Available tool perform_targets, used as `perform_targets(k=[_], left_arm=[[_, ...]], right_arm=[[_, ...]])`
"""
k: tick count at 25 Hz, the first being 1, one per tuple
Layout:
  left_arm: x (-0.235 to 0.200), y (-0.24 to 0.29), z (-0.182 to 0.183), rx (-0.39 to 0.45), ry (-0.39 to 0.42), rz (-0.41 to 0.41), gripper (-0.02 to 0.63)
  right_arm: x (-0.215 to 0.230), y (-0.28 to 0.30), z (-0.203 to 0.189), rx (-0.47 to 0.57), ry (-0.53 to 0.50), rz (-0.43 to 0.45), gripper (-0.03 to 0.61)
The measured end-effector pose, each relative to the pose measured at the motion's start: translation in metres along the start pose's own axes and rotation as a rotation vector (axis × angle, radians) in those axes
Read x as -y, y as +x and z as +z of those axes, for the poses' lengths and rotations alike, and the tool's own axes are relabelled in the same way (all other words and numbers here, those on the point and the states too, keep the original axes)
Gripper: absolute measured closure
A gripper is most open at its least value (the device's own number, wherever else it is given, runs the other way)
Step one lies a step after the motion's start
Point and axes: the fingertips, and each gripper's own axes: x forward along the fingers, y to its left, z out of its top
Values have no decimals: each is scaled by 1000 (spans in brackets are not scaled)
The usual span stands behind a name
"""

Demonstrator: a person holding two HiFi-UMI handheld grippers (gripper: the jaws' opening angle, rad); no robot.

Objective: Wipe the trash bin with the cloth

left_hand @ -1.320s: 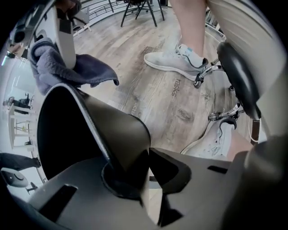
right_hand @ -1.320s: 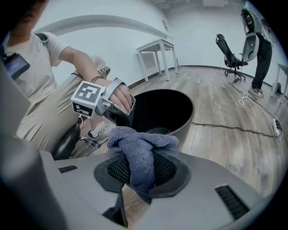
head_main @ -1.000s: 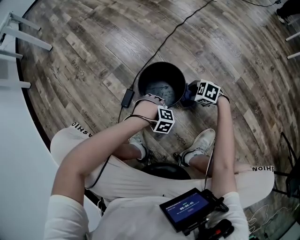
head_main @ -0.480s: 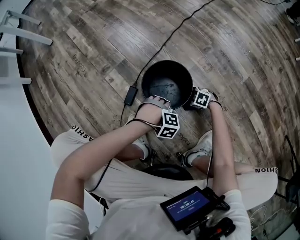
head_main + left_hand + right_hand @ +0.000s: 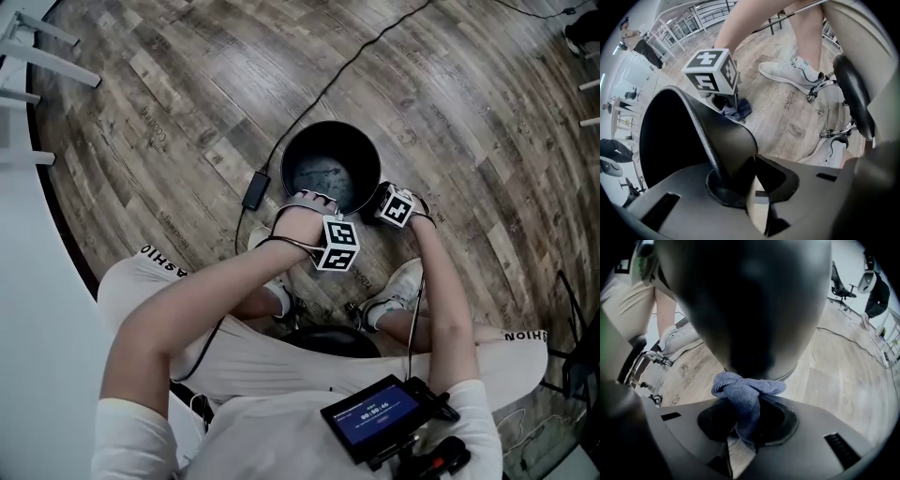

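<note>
Sitting on a stool [image 5: 328,339] with the black trash bin [image 5: 328,164] upright on the wooden floor [image 5: 187,94] just ahead of our shoes [image 5: 403,281], we have both grippers at the bin's near side. Our left gripper [image 5: 309,199] comes down over the near rim, and in the left gripper view its jaws are clamped on the bin's thin wall [image 5: 724,140], one jaw inside the dark hollow and the other outside. Our right gripper [image 5: 378,202] sits low at the bin's right flank, angled downward. Its jaws pinch a bunched blue cloth [image 5: 745,394], and the folded front of the cloth is pressed against the bin's curved outer wall [image 5: 750,301] close to the floor. From the left gripper view we see the same cloth [image 5: 737,111] tucked under the right gripper's marker cube [image 5: 712,70], against the outside of the bin. A black cable [image 5: 347,66] runs across the boards to a small adapter [image 5: 255,192] lying just left of the bin.
</note>
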Motion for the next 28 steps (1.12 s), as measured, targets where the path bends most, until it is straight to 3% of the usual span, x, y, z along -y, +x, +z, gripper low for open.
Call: perform_targets(k=[3,10,14,18,22,25,28], left_arm=[[0,1,2,-5,-25,-4,546],[-7,-1,11,-5,-76,-11,546],[-8,0,13,-5,-83,-9,549],[-7,1,12,5,-94,-2,549],[-10,1,16,29,-125,-12,549],[-11,0,17,34,-130,-13,549],[-12,0,17,36,-129,-8,549]], right_arm=[[1,-34,3,0,-84,7,476],[-11,-148,69,183,-162,134,476],[-16,-197,97,307,-119,154,476],[-8,-199,111,411,-24,120,476],[7,-194,113,522,82,163,476],[11,-186,107,553,85,197,476],[16,-162,97,511,46,192,476]])
